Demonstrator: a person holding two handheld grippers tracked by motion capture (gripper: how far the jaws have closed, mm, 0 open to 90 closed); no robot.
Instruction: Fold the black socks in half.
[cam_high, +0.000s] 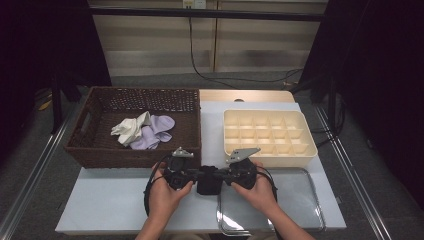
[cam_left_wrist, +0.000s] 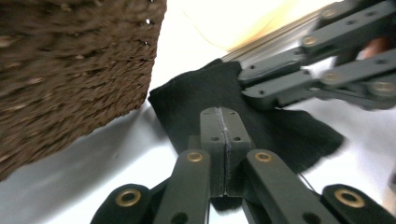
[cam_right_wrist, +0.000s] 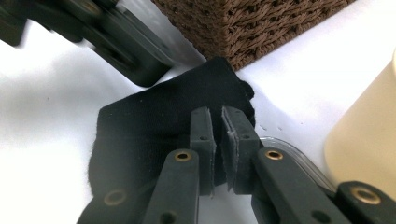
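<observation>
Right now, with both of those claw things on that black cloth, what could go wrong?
The left gripper is shut on the black cloth, while the right gripper has a small gap between its jaws, so a pull might slip the cloth from that side. The wicker basket stands very close; a sideways move could bump it. The clear lid underneath might slide.
</observation>
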